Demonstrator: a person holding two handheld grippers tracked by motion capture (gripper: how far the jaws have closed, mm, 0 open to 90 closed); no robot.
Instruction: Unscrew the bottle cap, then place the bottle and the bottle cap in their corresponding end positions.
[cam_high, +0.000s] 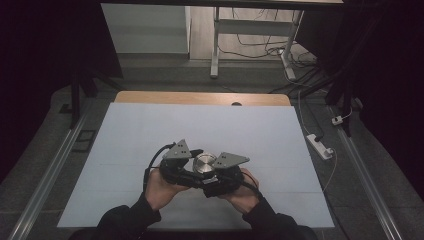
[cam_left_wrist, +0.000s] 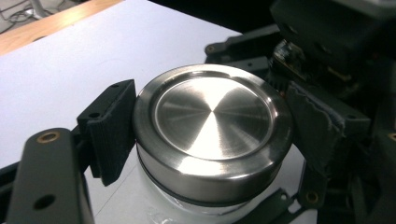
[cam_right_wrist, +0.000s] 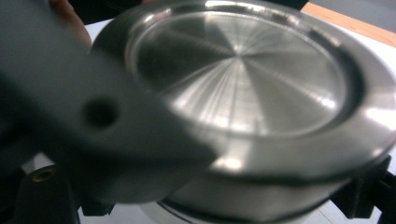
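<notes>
Left hand-held gripper (cam_left_wrist: 210, 140) clamps steel lid (cam_left_wrist: 212, 123) of jar at bench (cam_high: 150, 135) 6 o'clock. Right hand-held gripper (cam_high: 227, 175) meets it; grip indeterminate. Left gripper view shows clear jar body below.

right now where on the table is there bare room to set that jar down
The white mat is bare almost everywhere: the whole far half up to the wooden edge, plus the strips left and right of the hands. It is crowded only near the front middle, where the left gripper and right gripper close in around the metal-lidded jar.
</notes>
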